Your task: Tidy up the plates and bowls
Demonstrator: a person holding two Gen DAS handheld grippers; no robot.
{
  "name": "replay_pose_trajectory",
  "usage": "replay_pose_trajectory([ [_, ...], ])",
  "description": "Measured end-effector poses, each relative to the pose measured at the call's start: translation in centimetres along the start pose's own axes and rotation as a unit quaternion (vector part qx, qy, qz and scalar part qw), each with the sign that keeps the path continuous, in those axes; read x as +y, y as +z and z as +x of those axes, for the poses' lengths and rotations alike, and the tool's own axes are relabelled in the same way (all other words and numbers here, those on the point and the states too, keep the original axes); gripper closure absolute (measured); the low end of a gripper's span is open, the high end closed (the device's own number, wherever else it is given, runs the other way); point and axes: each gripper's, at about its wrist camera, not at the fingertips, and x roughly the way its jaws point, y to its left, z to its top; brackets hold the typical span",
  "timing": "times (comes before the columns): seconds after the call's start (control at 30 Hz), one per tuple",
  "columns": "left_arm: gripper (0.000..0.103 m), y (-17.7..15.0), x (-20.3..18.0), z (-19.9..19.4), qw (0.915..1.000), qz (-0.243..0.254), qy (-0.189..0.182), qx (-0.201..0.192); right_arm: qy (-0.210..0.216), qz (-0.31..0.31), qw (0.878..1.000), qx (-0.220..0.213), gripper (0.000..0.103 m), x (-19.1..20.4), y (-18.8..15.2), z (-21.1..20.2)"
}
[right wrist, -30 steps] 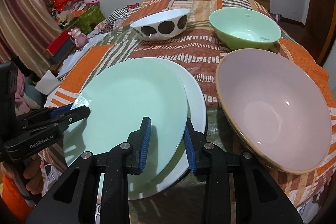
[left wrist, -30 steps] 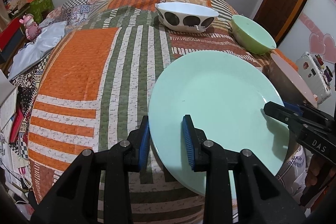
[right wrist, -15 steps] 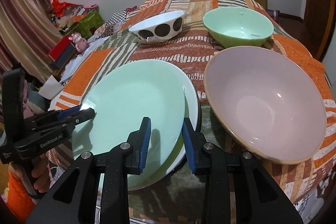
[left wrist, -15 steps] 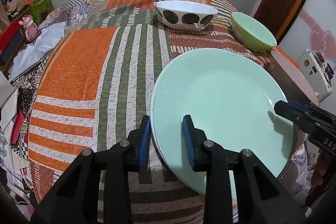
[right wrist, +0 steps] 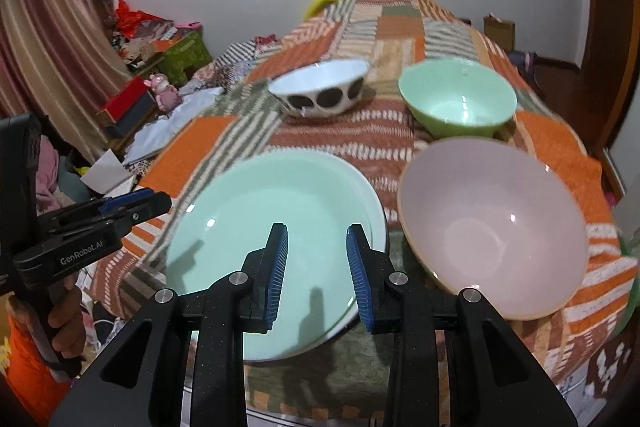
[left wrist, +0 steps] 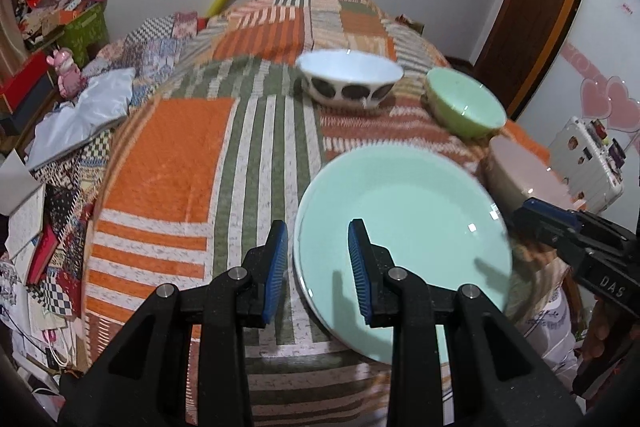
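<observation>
Hovering with left gripper (left wrist: 316, 263) and right gripper (right wrist: 316, 263) slightly apart, empty, above mint-green round ceramic plate (left wrist: 404, 227) at lower centre, stacked on white plate (right wrist: 380, 219), presumably saving space.

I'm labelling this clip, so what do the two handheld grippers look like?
Both are matte black plastic with silver pivot screws and ribbed blue pads on the fingers. The left gripper carries white "GenRobot.AI" lettering, the right gripper reads "DAS". An orange sleeve shows below the left one.
</observation>
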Motion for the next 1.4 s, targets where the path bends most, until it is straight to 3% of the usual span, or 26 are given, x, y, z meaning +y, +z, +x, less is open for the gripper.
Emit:
replay_pose_trajectory([
  [0.17,0.068,1.1,-1.5,-2.0,0.9997,0.005,-0.007,-0.022,-0.008,-0.013,0.999,-0.034,0.073,-0.6,1.1,-2.0],
  [0.23,0.058,1.7,-2.4,-2.7,0.9993,0.013,-0.009,-0.033,-0.013,-0.011,0.999,-0.045,0.073,-1.3,1.5,-2.7],
  [0.37,0.052,2.5,-4.3,-3.6,0.9982,0.025,-0.015,-0.052,-0.034,-0.002,0.997,-0.072,0.064,-3.1,2.2,-4.2],
  [0.53,0.031,3.6,-6.6,-3.8,0.9968,0.037,-0.021,-0.067,-0.076,0.006,0.993,-0.094,0.051,-5.8,2.2,-5.7],
  [0.63,0.023,4.1,-8.1,-3.2,0.9967,0.044,-0.022,-0.064,-0.093,0.008,0.991,-0.095,0.050,-7.0,2.0,-6.2],
  [0.97,0.022,4.8,-13.3,0.6,0.9952,0.082,-0.043,-0.030,-0.105,0.045,0.992,-0.058,0.049,-11.8,0.5,-5.5],
  [1.2,0.022,4.5,-16.1,3.4,0.9931,0.105,-0.053,-0.001,-0.088,0.065,0.993,-0.034,0.049,-14.0,-0.7,-4.5],
  [1.4,0.036,4.2,-17.8,6.1,0.9908,0.117,-0.061,0.033,-0.078,0.078,0.994,-0.017,0.049,-14.9,-1.6,-3.4],
])
